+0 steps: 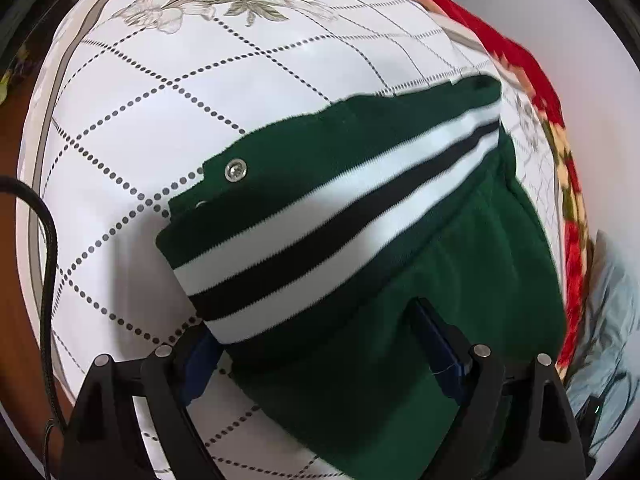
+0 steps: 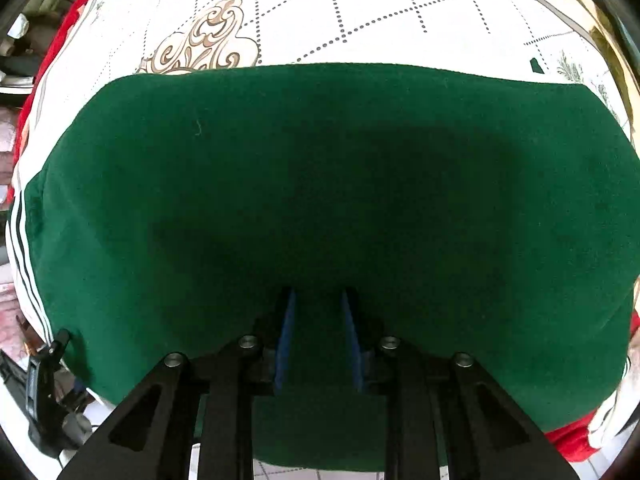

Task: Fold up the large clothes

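Lying on the patterned tablecloth (image 1: 168,92), the green garment (image 2: 320,184) is sitting between both spread-open grippers, left (image 1: 316,332) and right (image 2: 318,300), neither pinching.

Left wrist view: bare white tablecloth (image 1: 168,112) open far and left of the green garment (image 1: 360,208). Black cable (image 1: 47,248) hangs along the left edge, an obstacle there. Red blanket (image 1: 532,72) borders the right.

Right wrist view: garment fills the near field; open cloth only at the far side.
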{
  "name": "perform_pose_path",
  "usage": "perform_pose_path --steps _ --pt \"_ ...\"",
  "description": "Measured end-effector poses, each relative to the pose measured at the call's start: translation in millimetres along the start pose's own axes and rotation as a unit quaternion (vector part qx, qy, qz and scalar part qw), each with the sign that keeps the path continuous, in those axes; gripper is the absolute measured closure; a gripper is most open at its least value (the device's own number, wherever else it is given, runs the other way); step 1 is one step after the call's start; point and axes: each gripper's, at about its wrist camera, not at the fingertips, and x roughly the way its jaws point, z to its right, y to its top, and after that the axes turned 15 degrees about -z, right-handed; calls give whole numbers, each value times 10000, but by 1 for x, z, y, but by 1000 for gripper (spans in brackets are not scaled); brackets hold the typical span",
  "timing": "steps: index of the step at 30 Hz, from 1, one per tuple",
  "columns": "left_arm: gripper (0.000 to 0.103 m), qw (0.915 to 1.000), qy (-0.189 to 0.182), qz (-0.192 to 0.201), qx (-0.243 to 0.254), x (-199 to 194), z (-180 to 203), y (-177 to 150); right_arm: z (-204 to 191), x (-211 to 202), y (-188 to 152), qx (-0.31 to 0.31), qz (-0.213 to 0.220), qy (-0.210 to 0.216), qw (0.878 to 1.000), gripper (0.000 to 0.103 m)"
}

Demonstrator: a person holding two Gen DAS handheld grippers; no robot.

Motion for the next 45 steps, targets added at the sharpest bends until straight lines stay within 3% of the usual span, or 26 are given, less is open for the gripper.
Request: perform_pose_path --steps 2,3,7,12,15,16,18,22,26,27,28,30,36,38,41,43,45 --pt "15 9992 -325 197 -136 -4 -3 2 7 -5 -6 -76 6 246 9997 74" --pt "23 9982 -464 328 -173 -6 -4 2 10 -6 -9 -71 13 363 9993 74" --pt "71 9942 -857 641 -76 -10 -7 8 32 -6 -17 190 0 975 9951 74" --pt "79 9837 -1622 741 231 -22 -2 10 35 -5 -20 255 4 1002 9946 74" --pt "79 9663 -2479 655 215 -24 -13 10 30 -4 -20 177 -32 920 9956 74" --pt "78 9645 -2565 602 174 -21 -17 13 31 -4 -21 177 -52 945 9954 74" --pt "75 9692 -2415 486 82 -10 -25 20 31 -3 -19 185 -89 1009 9947 74" --pt "53 9760 -2152 339 59 14 -21 40 33 -4 -8 222 -155 1117 9934 74" --pt "48 9851 -1517 638 496 14 14 42 35 -5 0 139 -168 1023 9945 74" --pt "56 9863 -1355 722 597 13 22 42 32 -5 0 137 -171 1007 9947 74" --pt "77 9874 -1196 793 669 12 29 42 32 -4 1 135 -184 989 9948 74" --pt "81 9882 -1021 919 684 3 36 41 24 -4 1 136 -215 940 9953 74" --pt "84 9806 -1080 1341 936 -66 36 25 -8 -20 -2 -212 -43 999 9948 74" --pt "84 9805 -1049 1361 949 -81 25 19 -21 -6 4 -325 -215 656 9971 74" --pt "80 9855 -1157 971 778 -63 10 30 -30 20 17 -323 -428 430 9976 76" --pt "65 9873 -1269 736 603 -45 -1 36 -30 23 26 -160 -498 439 9977 76" --pt "61 9875 -1274 752 546 -31 0 40 -35 26 34 -184 -574 306 9977 76"
